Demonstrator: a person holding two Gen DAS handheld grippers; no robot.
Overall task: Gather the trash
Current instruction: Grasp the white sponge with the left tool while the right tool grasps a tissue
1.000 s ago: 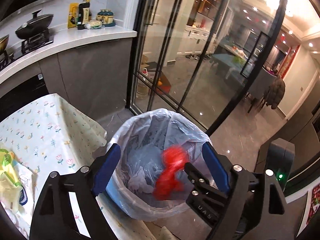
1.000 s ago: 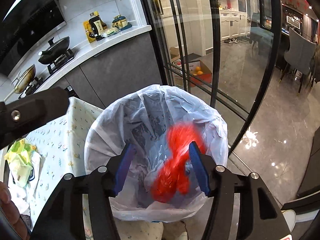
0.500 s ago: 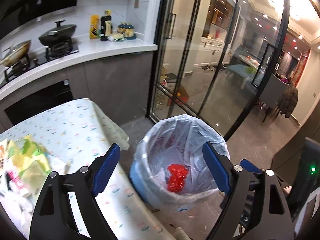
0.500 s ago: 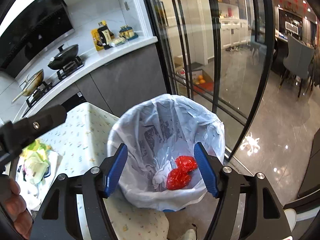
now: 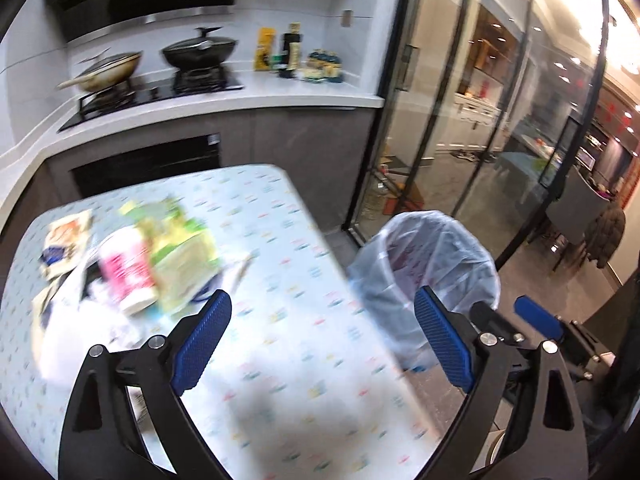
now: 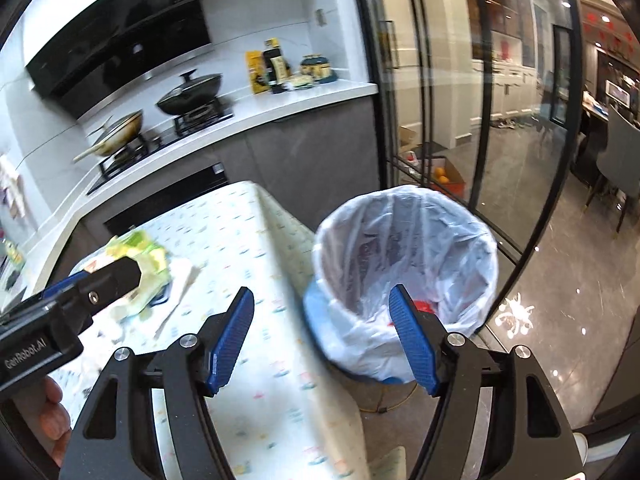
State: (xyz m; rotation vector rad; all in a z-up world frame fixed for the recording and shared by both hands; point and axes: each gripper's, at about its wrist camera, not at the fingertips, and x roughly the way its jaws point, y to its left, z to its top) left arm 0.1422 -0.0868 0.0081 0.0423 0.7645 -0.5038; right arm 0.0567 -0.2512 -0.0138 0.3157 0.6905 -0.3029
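A bin lined with a white plastic bag [image 5: 432, 256] [image 6: 404, 248] stands on the floor off the table's right edge. A red scrap [image 6: 422, 305] lies in it, half hidden behind a pad. A blurred pile of trash [image 5: 160, 264] [image 6: 140, 256] sits on the flowered tablecloth [image 5: 300, 360]: yellow-green wrappers, a pink-and-white pack and white paper. My left gripper [image 5: 320, 298] hovers over the cloth just right of the pile, its jaws opening with nothing between them. My right gripper [image 6: 322, 294] hangs open and empty over the table edge beside the bin.
Behind the table [image 6: 248, 240] runs a white counter with a stove, two pans [image 5: 196, 50] and several bottles [image 6: 274, 66]. Black-framed glass doors [image 6: 484, 120] stand right of the bin, with a box of oranges [image 6: 442, 172] behind them. A hand [image 6: 52, 416] holds the left gripper.
The red scrap fell from between the grippers into the bin. Both grippers then drew back and left from the bin toward the table, so the trash pile has come into view.
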